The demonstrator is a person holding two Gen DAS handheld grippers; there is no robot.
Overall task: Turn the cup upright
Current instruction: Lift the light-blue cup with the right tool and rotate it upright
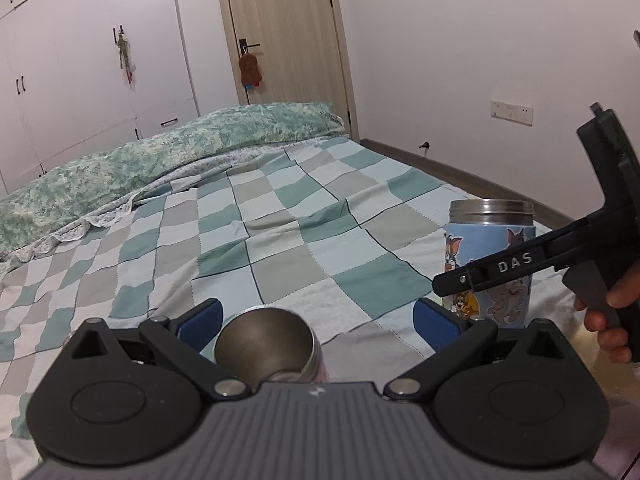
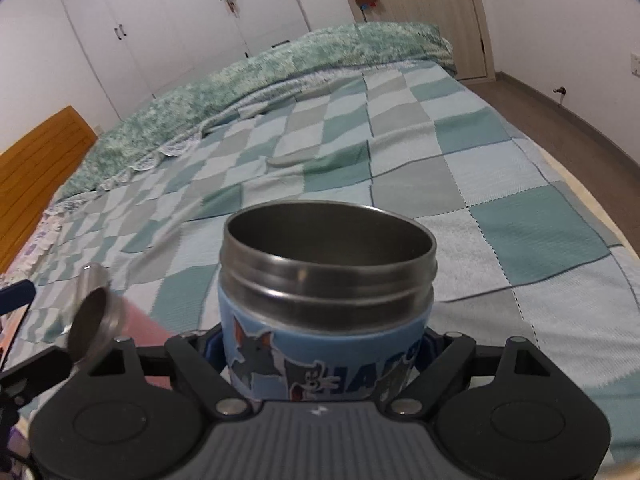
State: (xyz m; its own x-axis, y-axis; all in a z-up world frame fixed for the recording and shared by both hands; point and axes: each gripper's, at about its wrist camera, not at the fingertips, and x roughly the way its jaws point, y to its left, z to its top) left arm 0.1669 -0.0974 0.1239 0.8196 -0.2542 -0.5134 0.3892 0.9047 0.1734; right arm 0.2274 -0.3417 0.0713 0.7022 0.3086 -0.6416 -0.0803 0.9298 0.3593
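Brushed steel, matt plastic and soft woven cloth.
The blue cartoon-printed cup (image 2: 326,308) has a dull brushed-steel rim and a smooth printed sleeve; the pink-sleeved steel cup (image 1: 266,344) looks satin grey inside. The checked green-and-grey bedspread (image 1: 304,232) is matt, textured cloth; the orange-brown headboard (image 2: 36,172) is slatted wood.

- The left gripper (image 1: 316,316) is held low, its jaws spread wide.
- The right gripper (image 2: 320,354) is held level, its jaws closed against the cup (image 2: 326,280).
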